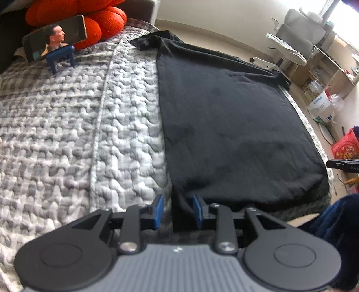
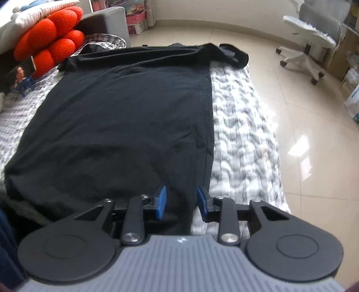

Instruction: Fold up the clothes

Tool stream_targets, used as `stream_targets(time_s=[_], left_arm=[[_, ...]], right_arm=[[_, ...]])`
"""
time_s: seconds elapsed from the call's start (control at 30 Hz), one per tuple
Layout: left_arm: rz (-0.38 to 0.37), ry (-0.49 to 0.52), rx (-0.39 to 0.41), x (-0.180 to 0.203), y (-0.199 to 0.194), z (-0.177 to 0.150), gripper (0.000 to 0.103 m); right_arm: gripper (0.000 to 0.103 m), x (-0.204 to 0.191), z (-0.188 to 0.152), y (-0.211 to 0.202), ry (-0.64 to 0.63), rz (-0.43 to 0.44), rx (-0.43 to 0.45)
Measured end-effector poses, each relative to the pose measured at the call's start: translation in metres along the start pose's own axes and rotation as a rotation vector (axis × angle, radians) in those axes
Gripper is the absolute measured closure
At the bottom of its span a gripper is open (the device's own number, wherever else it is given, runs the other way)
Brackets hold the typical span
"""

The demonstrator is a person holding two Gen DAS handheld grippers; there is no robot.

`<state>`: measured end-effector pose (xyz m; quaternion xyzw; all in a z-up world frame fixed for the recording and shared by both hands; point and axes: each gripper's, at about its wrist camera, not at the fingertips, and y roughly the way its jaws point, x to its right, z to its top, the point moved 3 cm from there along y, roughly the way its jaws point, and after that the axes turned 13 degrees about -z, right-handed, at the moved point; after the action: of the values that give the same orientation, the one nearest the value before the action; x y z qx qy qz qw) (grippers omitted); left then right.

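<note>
Lying flat on a grey-and-white quilted bedspread (image 1: 67, 134): one black cotton T-shirt (image 1: 224, 116), hem near, sleeves and collar far.

Left gripper (image 1: 177, 211): blue pads parted at the near left hem corner, cloth between them but not pinched. Right gripper (image 2: 181, 203): likewise parted at the near right corner, fabric lying loose in the gap.

Far left: an orange knotted plush cushion (image 1: 89, 20) and a phone on a small blue stand (image 1: 56, 39). Far right, on the floor: a white office chair (image 2: 314, 42).

Step in hand, by judgement: garment spread and smoothed, both hem corners let go, folding not yet begun. Next move calls for a fresh pinch, probably along one side edge, carried toward the middle.
</note>
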<state>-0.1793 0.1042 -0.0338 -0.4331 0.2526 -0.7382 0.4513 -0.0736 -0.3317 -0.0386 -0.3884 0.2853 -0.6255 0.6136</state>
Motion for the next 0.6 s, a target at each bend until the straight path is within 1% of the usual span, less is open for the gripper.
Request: stream_targets(time_s=[0.07,0.17,0.23,0.27,0.3,0.33,0.37,0.4,0.43,0.47,0.57,0.6], left_arm=[[-0.015,0.011,-0.011,0.002,0.005,-0.002,0.073],[-0.043,0.021,-0.051,0.006,0.022,-0.006,0.073],[-0.044,0.025,-0.078,0.008,0.033,-0.009,0.073],[-0.042,0.022,-0.076,0.008,0.033,-0.008,0.073],[-0.04,0.019,-0.074,0.008,0.033,-0.008,0.073],[-0.038,0.016,-0.072,0.008,0.033,-0.008,0.074],[-0.036,0.013,-0.071,0.008,0.032,-0.008,0.079],[-0.033,0.01,-0.069,0.008,0.032,-0.007,0.091],[-0.031,0.007,-0.067,0.008,0.032,-0.007,0.095],[-0.029,0.004,-0.065,0.008,0.032,-0.007,0.103],[-0.023,-0.004,-0.058,0.008,0.03,-0.006,0.103],[-0.033,0.008,-0.049,0.011,0.023,-0.006,0.103]], right_arm=[[0.068,0.001,-0.005,-0.001,0.004,0.002,-0.019],[0.066,-0.001,-0.012,0.004,-0.009,-0.001,-0.06],[0.066,-0.008,-0.017,0.009,-0.039,-0.003,-0.082],[0.066,-0.011,-0.019,0.011,-0.048,-0.009,-0.085],[0.068,-0.014,-0.021,0.013,-0.056,-0.016,-0.087],[0.073,-0.017,-0.022,0.015,-0.064,-0.023,-0.089],[0.088,-0.019,-0.024,0.017,-0.073,-0.03,-0.091],[0.093,-0.019,-0.024,0.017,-0.072,-0.041,-0.087],[0.094,-0.019,-0.023,0.014,-0.069,-0.041,-0.074],[0.097,-0.018,-0.022,0.011,-0.065,-0.039,-0.061],[0.098,-0.012,-0.019,-0.005,-0.052,-0.039,-0.02],[0.098,-0.01,-0.018,-0.012,-0.048,-0.041,-0.006]])
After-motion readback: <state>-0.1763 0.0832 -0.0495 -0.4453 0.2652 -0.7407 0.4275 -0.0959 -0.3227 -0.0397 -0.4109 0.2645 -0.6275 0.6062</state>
